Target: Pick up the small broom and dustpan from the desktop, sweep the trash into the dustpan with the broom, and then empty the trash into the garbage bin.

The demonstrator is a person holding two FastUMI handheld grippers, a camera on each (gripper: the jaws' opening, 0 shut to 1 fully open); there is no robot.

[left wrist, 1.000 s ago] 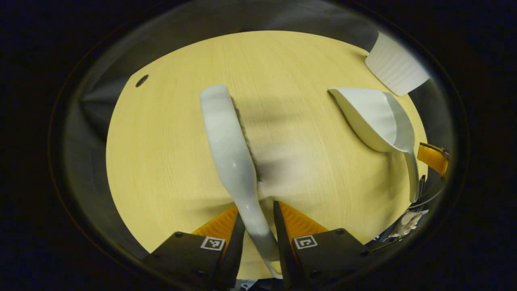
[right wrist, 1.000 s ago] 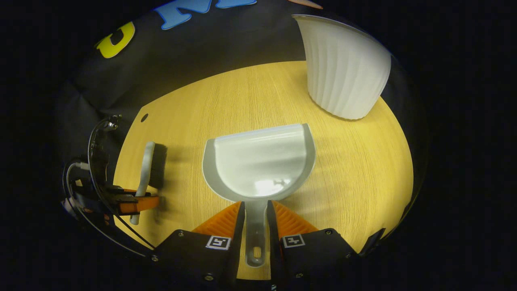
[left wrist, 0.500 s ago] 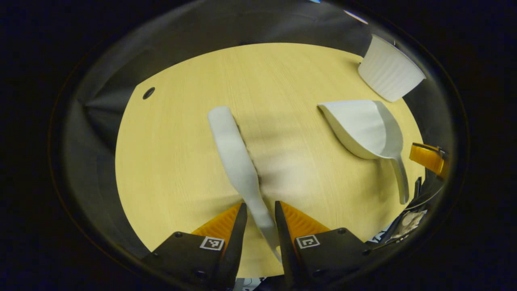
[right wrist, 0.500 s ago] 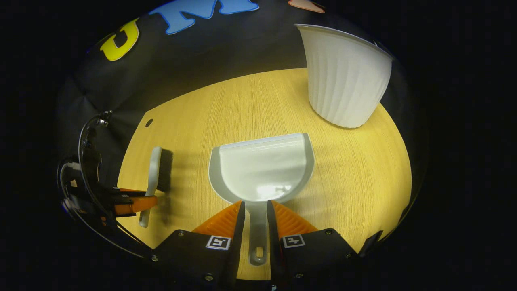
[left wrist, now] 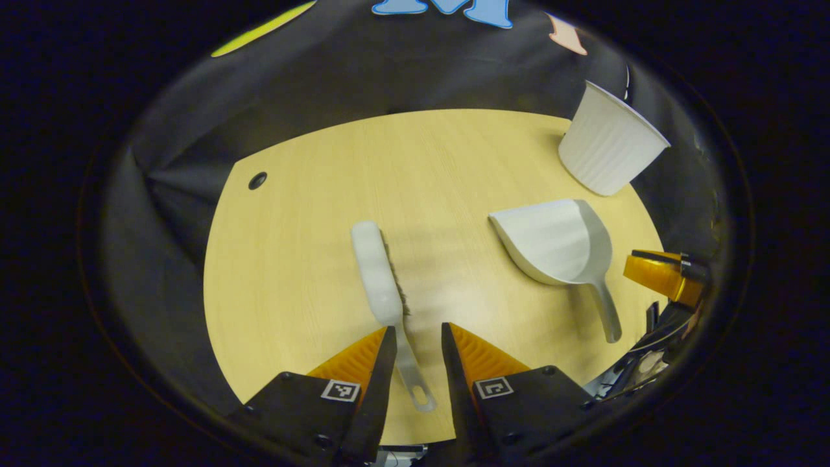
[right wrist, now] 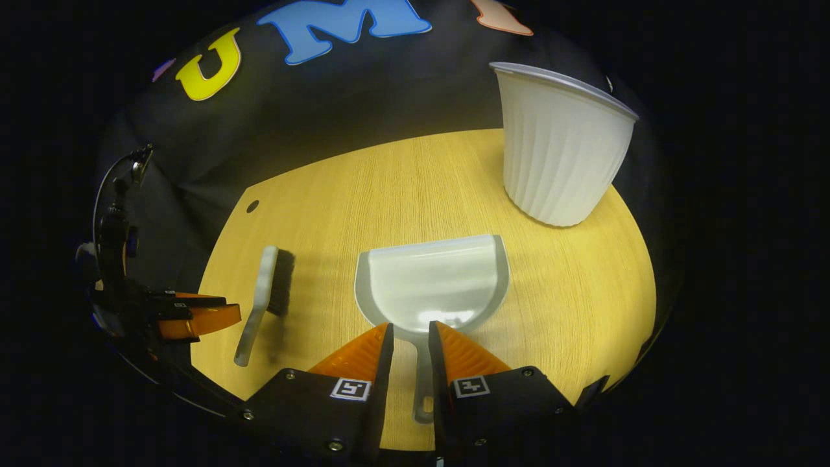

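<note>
setting: staged recording booth, not a lived-in room. evidence: black cloth wall draped close behind, at 12 o'clock; pale wood-grain desktop with a cable hole at 10 o'clock; white ribbed bin at 2 o'clock.

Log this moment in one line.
left hand-held gripper open, straddling white plastic broom handle | right hand-held gripper open, straddling white plastic dustpan handle | white ribbed bin upright

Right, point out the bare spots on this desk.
Widest: the far desk between the cable hole, brush and bin. A narrower strip lies between brush and dustpan. Crowded by dustpan and bin.
</note>
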